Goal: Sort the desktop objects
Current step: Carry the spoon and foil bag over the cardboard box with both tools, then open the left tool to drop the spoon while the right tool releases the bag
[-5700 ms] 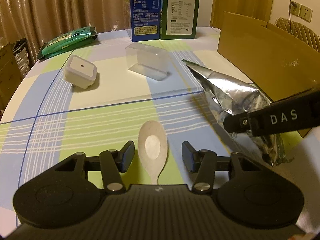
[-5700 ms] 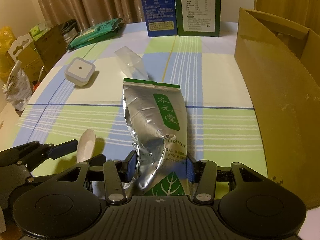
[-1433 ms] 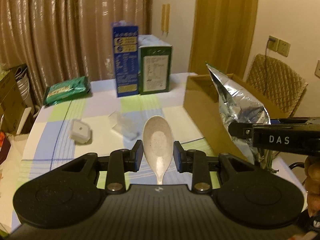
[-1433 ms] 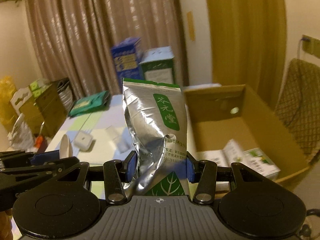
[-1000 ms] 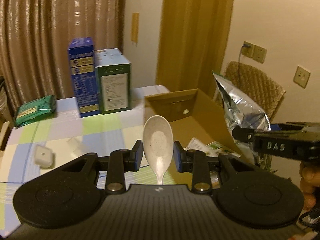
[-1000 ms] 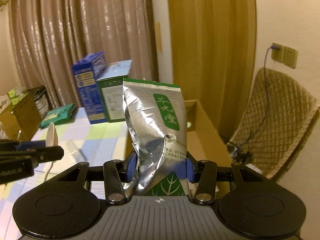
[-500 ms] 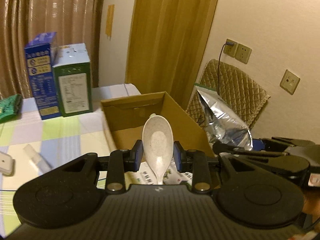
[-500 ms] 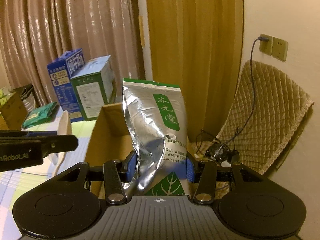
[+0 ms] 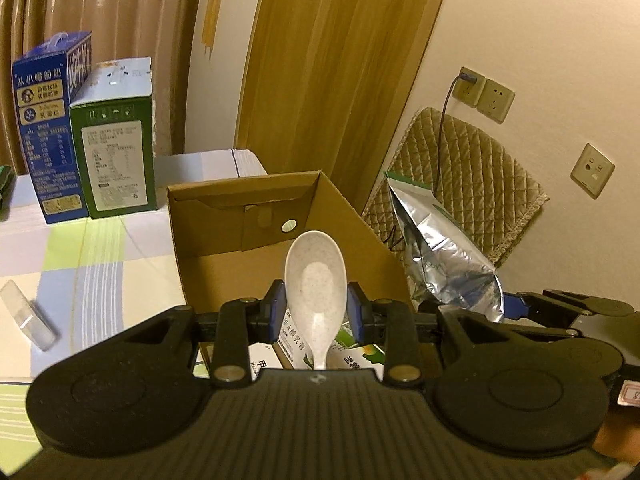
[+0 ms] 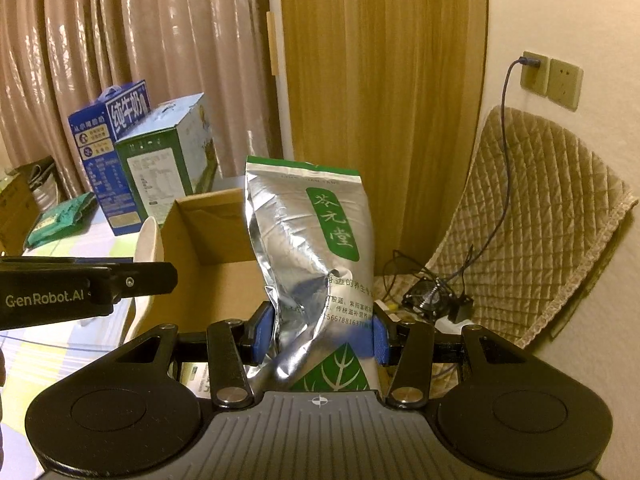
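Observation:
My left gripper [image 9: 316, 312] is shut on a white speckled spoon [image 9: 316, 280], bowl up, held over the open cardboard box [image 9: 240, 240]. Printed packets [image 9: 296, 344] lie in the box bottom. My right gripper [image 10: 320, 334] is shut on a silver foil pouch with a green label [image 10: 312, 240], upright, above the box's right side [image 10: 212, 248]. In the left wrist view the pouch [image 9: 436, 256] and right gripper [image 9: 508, 304] sit at the right. In the right wrist view the left gripper's arm [image 10: 80, 284] and the spoon [image 10: 150, 240] show at the left.
A blue carton [image 9: 48, 128] and a green carton [image 9: 116, 140] stand on the checked tablecloth [image 9: 92, 264] behind the box. A clear plastic container [image 9: 28, 316] lies at the left. A quilted chair [image 10: 540, 220], wall sockets [image 10: 552, 80] and a cable are to the right.
Both grippers have swung right from the table to the box and sunk a little. The box now fills the middle of the left wrist view. Both grips are unchanged.

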`<state>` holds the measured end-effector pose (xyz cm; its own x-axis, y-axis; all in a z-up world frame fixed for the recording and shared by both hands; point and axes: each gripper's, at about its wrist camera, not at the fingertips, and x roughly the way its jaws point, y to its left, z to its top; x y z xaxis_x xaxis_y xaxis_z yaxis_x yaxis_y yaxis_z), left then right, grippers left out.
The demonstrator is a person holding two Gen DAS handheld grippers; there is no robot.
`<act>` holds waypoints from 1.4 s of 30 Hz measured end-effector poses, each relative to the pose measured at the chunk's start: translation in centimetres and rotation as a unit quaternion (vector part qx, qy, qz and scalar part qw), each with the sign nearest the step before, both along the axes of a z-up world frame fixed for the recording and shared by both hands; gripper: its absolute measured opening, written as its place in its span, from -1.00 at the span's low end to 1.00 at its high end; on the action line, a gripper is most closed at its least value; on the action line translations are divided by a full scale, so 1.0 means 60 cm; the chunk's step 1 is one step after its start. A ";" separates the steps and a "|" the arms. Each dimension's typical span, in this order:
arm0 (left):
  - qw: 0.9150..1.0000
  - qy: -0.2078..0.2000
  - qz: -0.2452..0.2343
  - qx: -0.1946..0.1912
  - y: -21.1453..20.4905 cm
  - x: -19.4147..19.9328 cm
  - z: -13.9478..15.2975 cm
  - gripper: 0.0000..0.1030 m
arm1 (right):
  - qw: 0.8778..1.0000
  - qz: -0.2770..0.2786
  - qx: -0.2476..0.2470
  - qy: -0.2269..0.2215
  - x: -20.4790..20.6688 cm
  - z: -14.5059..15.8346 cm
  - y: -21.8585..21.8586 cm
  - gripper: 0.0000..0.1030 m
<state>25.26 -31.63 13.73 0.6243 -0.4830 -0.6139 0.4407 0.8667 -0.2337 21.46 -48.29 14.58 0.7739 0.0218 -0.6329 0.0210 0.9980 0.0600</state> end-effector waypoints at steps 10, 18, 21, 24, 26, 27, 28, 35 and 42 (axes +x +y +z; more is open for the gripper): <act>1.000 0.006 0.018 -0.002 0.012 0.031 -0.024 -0.18 | 1.000 0.005 -0.001 0.009 0.018 -0.018 0.006 -0.11; 0.999 -0.008 0.031 0.014 0.041 0.032 -0.022 -0.02 | 1.000 0.012 0.000 0.013 0.022 -0.024 0.022 -0.11; 0.999 -0.011 0.031 0.021 0.048 0.030 -0.020 0.00 | 1.000 0.014 0.000 0.013 0.024 -0.024 0.029 -0.11; 0.999 -0.014 0.035 0.026 0.058 0.028 -0.020 0.08 | 1.000 0.017 0.002 0.015 0.027 -0.026 0.035 -0.11; 0.999 -0.017 0.037 0.027 0.066 0.026 -0.020 0.25 | 1.000 0.020 0.008 0.017 0.030 -0.027 0.039 -0.11; 0.999 -0.018 0.038 0.027 0.070 0.026 -0.020 0.27 | 0.999 0.022 0.015 0.019 0.033 -0.028 0.041 -0.11; 0.999 -0.019 0.041 0.027 0.074 0.025 -0.020 0.30 | 0.999 0.022 0.021 0.021 0.036 -0.028 0.041 -0.11; 0.997 -0.030 0.063 0.028 0.105 0.028 -0.016 0.77 | 0.998 0.019 0.061 0.007 0.061 -0.030 0.043 0.45; 0.995 -0.041 0.084 0.036 0.130 0.024 -0.021 0.97 | 0.999 0.004 0.049 -0.012 0.057 -0.021 0.039 0.69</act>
